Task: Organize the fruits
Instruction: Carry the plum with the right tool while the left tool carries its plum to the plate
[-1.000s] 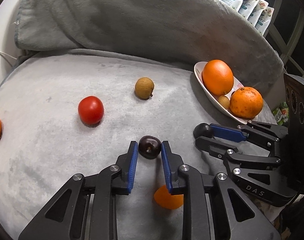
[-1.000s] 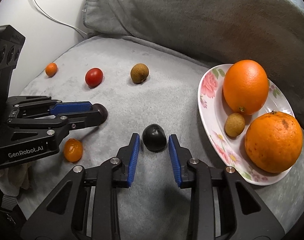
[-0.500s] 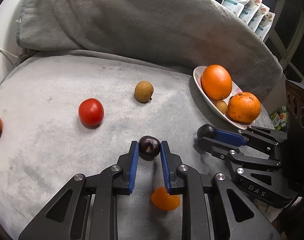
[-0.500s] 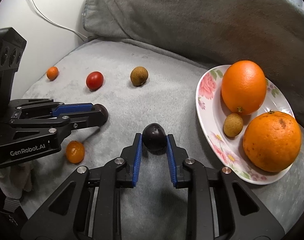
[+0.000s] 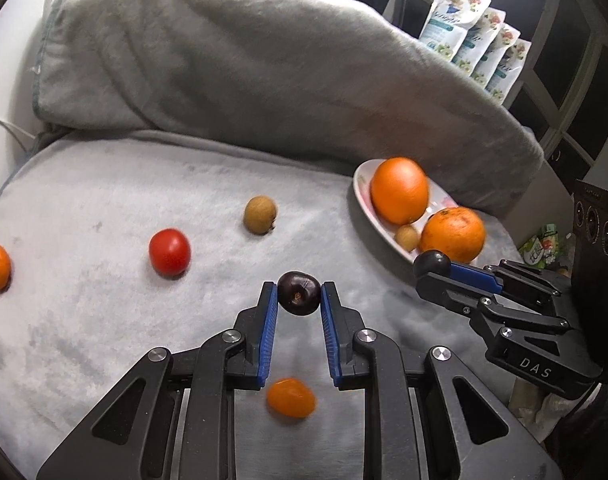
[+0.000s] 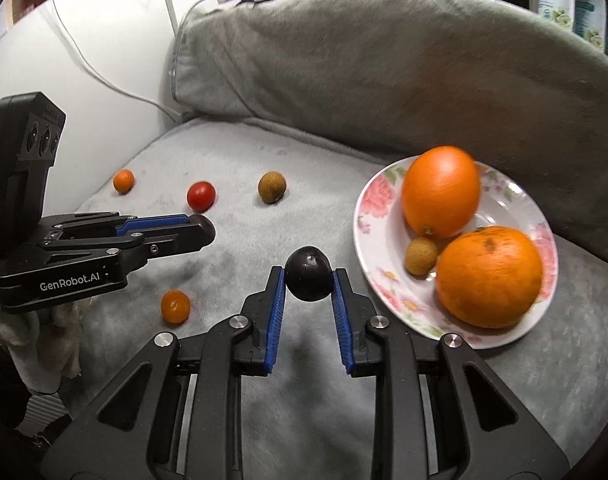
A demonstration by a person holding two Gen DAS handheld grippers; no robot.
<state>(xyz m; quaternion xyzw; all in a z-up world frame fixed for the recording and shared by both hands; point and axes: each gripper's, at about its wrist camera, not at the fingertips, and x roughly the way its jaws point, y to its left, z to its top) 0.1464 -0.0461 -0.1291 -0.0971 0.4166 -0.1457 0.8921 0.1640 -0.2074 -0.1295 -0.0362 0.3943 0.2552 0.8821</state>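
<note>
You closed the right tongs point(image 6: 308, 276) on a dark plum point(image 6: 308, 273) and lifted it off the cushion point(image 6: 243, 236), just left of the plate point(image 6: 378, 216). Left tongs point(image 5: 299, 294) gripped another plum point(image 5: 299, 293), also raised. Both looked ready for plating.

Legible markings, two items:

1. "GenRobot.AI", white lettering, showing on the black side of the left gripper point(image 6: 207, 234) body, as seen in the right wrist view.

2. "DAS", pale lettering, showing on the black side of the right gripper point(image 5: 431, 263) body, as seen in the left wrist view.

Printed pouches point(image 5: 474, 46) are standing in a row at the upper right of the left wrist view; their label print is coming out too small and blurred to be read.
</note>
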